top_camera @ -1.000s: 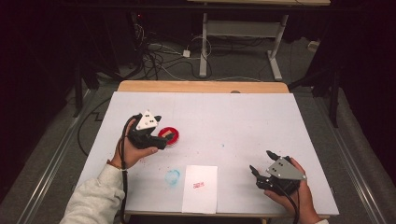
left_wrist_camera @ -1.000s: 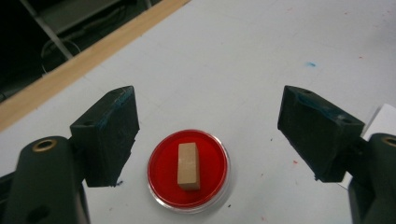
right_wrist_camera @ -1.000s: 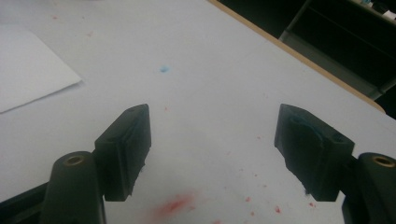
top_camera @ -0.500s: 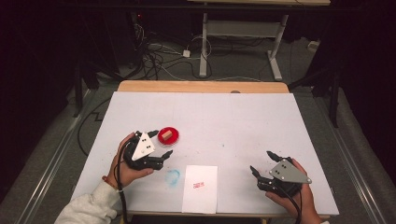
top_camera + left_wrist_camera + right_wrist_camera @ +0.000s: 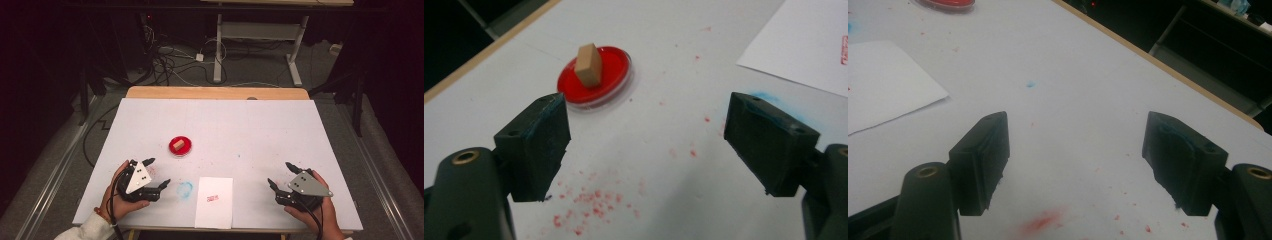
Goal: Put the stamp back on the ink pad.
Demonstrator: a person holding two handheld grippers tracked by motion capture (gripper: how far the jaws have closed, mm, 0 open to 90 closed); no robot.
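Left tongs (image 5: 156, 172) are spread wide, holding nothing, low over the counter (image 5: 250, 130). The little tan block (image 5: 589, 65) stands in the red dish (image 5: 614, 75), a bit ahead of them. Right tongs (image 5: 281, 176) are spread too, empty, near the white paper (image 5: 215, 200). Paper has a red mark, maybe a stamp.

Free room on the desk (image 5: 250, 125). The left claw (image 5: 157, 172) and right claw (image 5: 282, 175) both stood wide apart near the front edge, with bare surface between their jaws. A red dish (image 5: 180, 146) carrying an upright wooden block (image 5: 177, 145) stood ahead of the left claw, apart from it. A flat sheet of paper (image 5: 215, 200) lay between the claws. The rear half lay unobstructed.
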